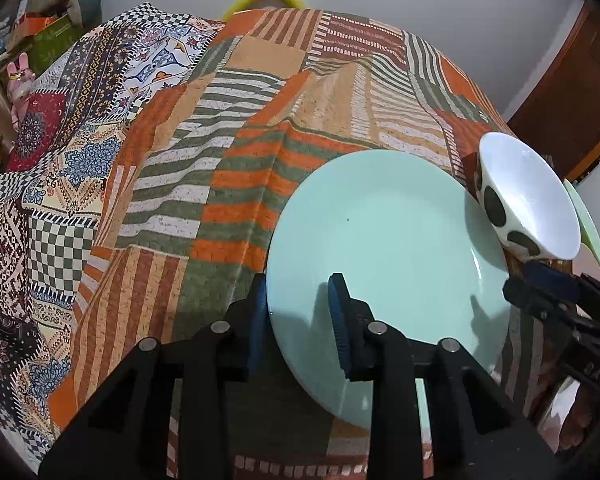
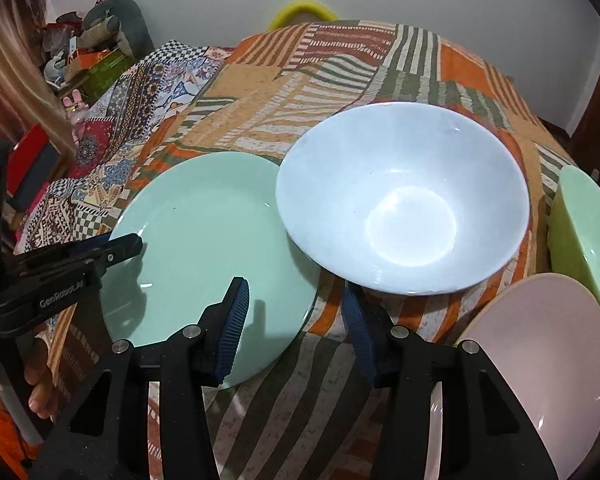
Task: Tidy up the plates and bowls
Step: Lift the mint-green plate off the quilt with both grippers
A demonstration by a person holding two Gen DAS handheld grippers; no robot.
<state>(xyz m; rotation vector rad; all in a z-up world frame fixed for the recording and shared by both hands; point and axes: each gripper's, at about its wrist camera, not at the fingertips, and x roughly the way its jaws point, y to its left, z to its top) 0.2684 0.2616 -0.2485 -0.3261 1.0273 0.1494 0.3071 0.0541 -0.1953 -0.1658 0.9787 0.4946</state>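
I see a patchwork striped orange-and-green cloth [image 2: 284, 392] covering the table; on it my round mint-green ceramic plate [image 1: 392, 240] lies flat, its near rim between the parted fingers of my left gripper [image 1: 298, 320]. Just beside it sits a white spotted ceramic bowl [image 2: 404, 196]. My right gripper [image 2: 296, 336] hangs open near the bowl's rim, touching nothing.

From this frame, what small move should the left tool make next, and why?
Probably close on the mint plate. The left tool is open and straddles the plate's near rim, one finger outside the edge and one over the plate. The spotted white bowl sits beside the plate, so it should lift free.
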